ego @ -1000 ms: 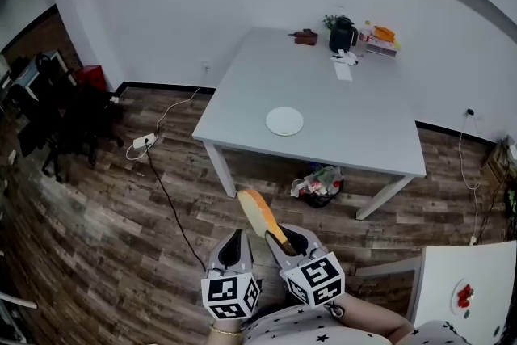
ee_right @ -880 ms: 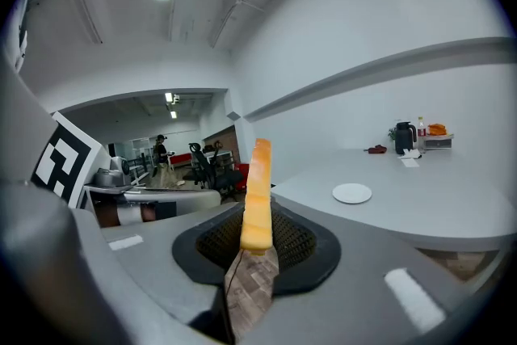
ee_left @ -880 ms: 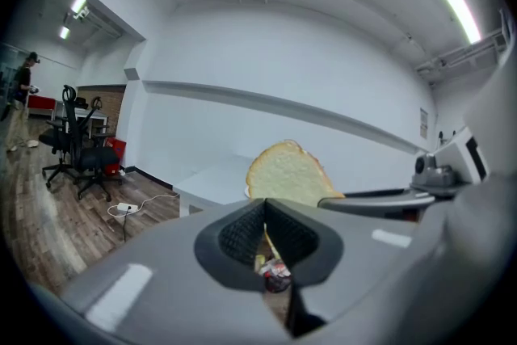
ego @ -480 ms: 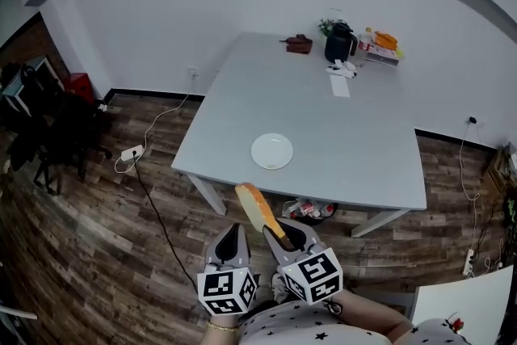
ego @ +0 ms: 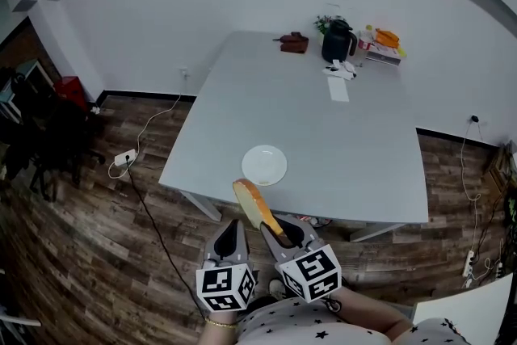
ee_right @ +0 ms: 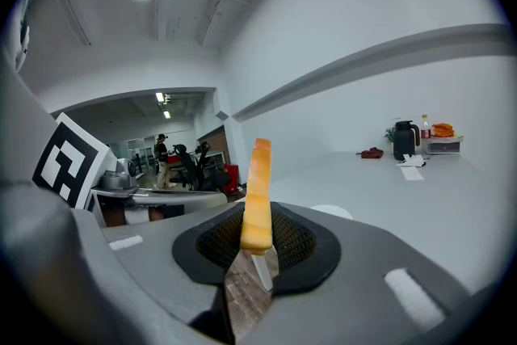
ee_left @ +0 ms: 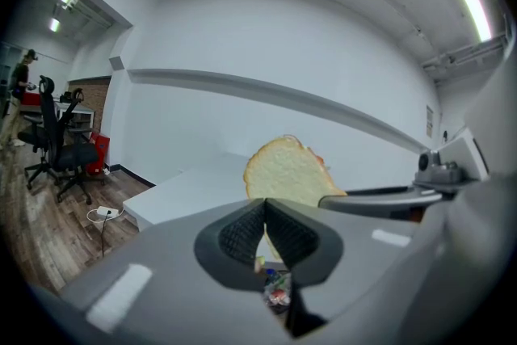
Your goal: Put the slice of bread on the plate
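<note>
So the slice of bread sits edge-on between my right gripper's jaws. Its lower end is pinched in the pads and the rest sticks up and forward past the tips. Just the one slice. It's up in the air on my side of the plate, near it but not touching. One plate too, white and bare, close to the near edge of the one grey table. My right jaws are closed only as far as the bread's thickness lets them, pressing on both its faces. My left gripper hangs just beside the right one, a bit further left of the plate, jaws shut together with nothing between them. Way beyond the plate, at the table's far end, there's a black jug plus some small clutter.
</note>
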A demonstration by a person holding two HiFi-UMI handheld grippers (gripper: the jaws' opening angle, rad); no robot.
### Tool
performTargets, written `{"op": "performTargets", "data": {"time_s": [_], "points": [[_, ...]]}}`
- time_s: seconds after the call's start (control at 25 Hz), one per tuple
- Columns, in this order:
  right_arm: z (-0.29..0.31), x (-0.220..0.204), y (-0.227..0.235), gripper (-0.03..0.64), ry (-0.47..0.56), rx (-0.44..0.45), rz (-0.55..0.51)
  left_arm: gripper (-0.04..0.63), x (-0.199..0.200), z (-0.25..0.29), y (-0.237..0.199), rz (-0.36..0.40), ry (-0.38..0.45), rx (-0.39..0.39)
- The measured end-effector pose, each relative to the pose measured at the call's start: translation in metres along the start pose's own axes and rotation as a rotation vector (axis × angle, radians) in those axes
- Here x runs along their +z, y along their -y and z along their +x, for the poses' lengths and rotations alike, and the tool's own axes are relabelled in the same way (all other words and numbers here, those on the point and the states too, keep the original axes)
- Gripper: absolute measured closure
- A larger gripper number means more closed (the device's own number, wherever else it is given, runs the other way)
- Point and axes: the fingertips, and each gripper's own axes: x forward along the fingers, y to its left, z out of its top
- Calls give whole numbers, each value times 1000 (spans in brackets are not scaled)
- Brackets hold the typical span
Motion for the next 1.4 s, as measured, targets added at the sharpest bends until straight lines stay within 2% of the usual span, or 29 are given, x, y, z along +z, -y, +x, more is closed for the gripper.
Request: {"op": "performTargets", "data": {"time_s": [0.6, 0.76, 0.96, 1.2, 1.4], "points": [[26, -13, 41, 529, -48, -30, 85, 588, -7, 29, -8, 3, -29, 4], [47, -18, 66, 529, -79, -50, 129, 588, -4, 55, -16, 16, -19, -15], [79, -17, 94, 529, -118, -71, 168, 588, 1, 95, -32, 19, -45, -30], [123, -25, 123, 529, -201, -72, 239, 588, 5, 143, -46, 39, -73, -46], [151, -35, 134, 529, -277, -55, 302, 588, 4, 170, -62, 25, -95, -38]]}}
